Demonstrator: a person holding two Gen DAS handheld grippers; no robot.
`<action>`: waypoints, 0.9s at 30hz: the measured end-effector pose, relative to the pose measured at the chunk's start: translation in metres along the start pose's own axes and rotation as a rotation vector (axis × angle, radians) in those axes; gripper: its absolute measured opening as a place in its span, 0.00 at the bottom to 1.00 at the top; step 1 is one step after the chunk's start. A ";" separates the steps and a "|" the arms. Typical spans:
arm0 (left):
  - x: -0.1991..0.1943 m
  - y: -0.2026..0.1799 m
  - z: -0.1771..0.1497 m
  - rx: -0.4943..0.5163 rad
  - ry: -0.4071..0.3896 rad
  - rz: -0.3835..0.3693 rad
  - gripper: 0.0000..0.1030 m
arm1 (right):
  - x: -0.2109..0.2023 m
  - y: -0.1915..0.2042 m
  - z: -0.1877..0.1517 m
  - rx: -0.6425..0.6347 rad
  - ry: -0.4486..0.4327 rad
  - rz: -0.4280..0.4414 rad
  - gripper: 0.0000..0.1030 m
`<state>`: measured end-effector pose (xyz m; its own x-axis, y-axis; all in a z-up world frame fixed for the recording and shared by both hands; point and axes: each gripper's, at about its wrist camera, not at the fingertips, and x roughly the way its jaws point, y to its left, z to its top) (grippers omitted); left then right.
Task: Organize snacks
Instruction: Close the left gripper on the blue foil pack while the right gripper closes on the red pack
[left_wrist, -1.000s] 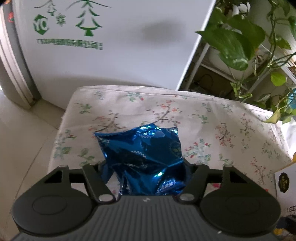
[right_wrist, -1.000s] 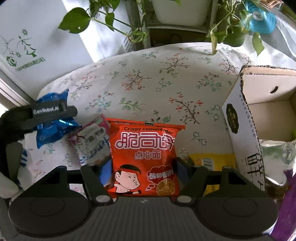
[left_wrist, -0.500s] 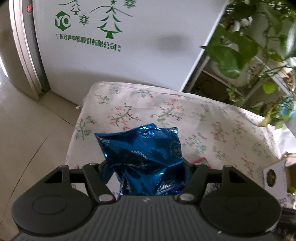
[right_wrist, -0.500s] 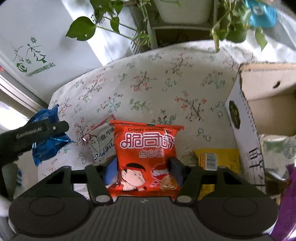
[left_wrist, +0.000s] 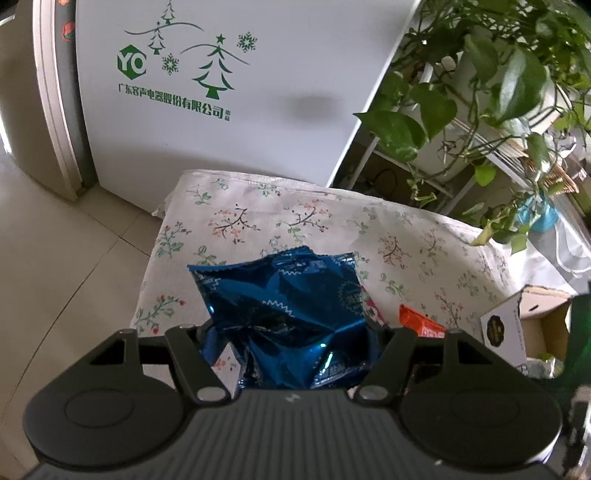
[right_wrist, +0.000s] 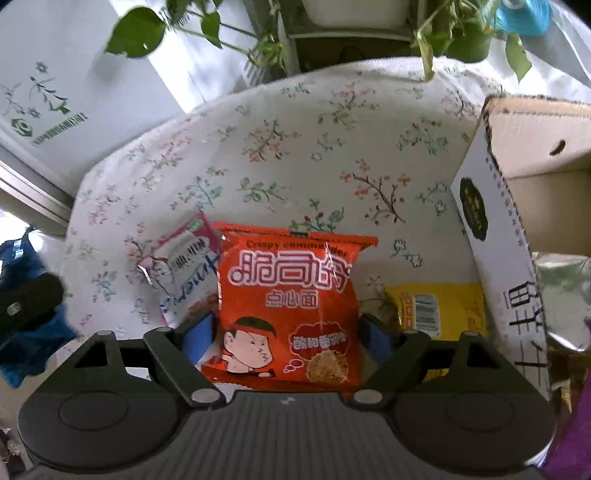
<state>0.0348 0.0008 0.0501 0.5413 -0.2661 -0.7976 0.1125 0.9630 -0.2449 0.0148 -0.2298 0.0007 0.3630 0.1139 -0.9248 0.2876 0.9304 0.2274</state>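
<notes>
My left gripper (left_wrist: 291, 339) is shut on a crumpled blue foil snack bag (left_wrist: 288, 302) and holds it in the air over the left end of the floral tablecloth (left_wrist: 258, 221). In the right wrist view that blue bag (right_wrist: 26, 347) shows at the left edge. My right gripper (right_wrist: 286, 334) points down over a red noodle-snack bag (right_wrist: 291, 306) lying on the cloth. Its jaws are opening. The bag sits between the blue pads (right_wrist: 199, 336), with a narrow gap on each side.
A white-and-pink packet (right_wrist: 184, 269) lies left of the red bag and a yellow packet (right_wrist: 439, 306) right of it. An open cardboard box (right_wrist: 495, 229) stands at the right. Potted vines (left_wrist: 461, 92) hang behind the table, and a white appliance (left_wrist: 221, 129) stands at the back left.
The left gripper has risen and drawn back with the blue bag, so the table looks smaller. The right gripper's jaws have spread away from the red bag.
</notes>
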 end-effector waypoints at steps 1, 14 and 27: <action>-0.001 0.000 -0.002 0.000 0.002 -0.002 0.66 | 0.000 0.002 -0.001 -0.011 -0.010 -0.009 0.85; -0.006 -0.006 -0.004 0.000 -0.014 0.004 0.66 | -0.021 0.016 -0.006 -0.085 -0.070 -0.022 0.74; -0.005 -0.017 -0.008 0.020 -0.024 0.012 0.66 | -0.049 0.014 -0.008 -0.115 -0.144 -0.007 0.74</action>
<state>0.0239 -0.0148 0.0535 0.5630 -0.2532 -0.7868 0.1223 0.9670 -0.2237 -0.0053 -0.2193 0.0465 0.4872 0.0636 -0.8710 0.1904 0.9656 0.1771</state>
